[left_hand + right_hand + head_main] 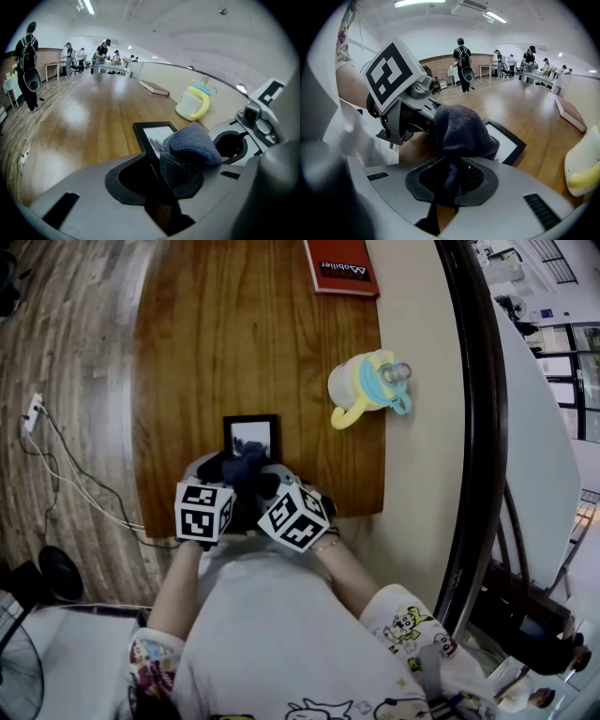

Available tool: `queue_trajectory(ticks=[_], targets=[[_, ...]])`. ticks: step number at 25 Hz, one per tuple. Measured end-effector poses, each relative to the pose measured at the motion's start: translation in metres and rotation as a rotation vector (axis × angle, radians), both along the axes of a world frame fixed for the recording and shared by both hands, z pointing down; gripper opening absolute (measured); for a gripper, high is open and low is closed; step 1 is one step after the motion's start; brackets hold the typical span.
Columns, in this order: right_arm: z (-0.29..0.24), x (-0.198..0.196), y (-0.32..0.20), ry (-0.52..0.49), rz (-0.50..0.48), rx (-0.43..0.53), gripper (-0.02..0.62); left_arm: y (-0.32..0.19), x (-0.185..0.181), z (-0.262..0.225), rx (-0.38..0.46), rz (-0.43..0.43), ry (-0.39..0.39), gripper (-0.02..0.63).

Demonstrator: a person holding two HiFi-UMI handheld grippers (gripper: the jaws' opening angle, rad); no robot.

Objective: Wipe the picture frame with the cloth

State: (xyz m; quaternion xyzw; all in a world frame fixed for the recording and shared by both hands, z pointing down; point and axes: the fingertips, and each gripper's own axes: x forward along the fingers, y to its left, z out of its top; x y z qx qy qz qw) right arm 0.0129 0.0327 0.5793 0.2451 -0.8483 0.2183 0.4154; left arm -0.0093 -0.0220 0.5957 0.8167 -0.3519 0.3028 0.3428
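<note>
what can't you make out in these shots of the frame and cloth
- Head view: the frame's lower part, hidden by the cloth.
- Head view: the book, cut off by the top edge.
- Right gripper view: the cup, cut off by the right edge.
- Left gripper view: whether the cloth touches the glass; the cloth itself hides the contact.
- All views: the image in the frame, too small.

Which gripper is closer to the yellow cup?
Right. The right gripper, shut on the cloth, is down and left of the cup in the head view. The left gripper, holding the frame, lies farther left.
</note>
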Motion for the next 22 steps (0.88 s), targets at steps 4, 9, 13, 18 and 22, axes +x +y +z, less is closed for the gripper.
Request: queue_trajectory(ticks=[4, 9, 13, 18, 22], targets=[[0.000, 0.022, 0.002, 0.024, 0.042, -0.001, 0.043, -0.001, 0.000, 0.000, -0.002, -0.001, 0.003, 0.092], [-0.003, 0.038, 0.006, 0.033, 0.073, 0.014, 0.043, -0.001, 0.001, 0.000, -0.003, 0.001, 0.002, 0.092], [-0.005, 0.049, 0.009, 0.029, 0.117, 0.016, 0.043, 0.000, 0.000, 0.000, 0.000, 0.000, 0.003, 0.092], [-0.005, 0.065, 0.013, 0.007, 0.177, 0.008, 0.044, -0.001, 0.001, 0.001, 0.004, -0.001, 0.001, 0.092], [-0.004, 0.078, 0.015, 0.010, 0.223, 0.001, 0.043, -0.001, 0.001, 0.000, 0.006, -0.004, 0.002, 0.092]])
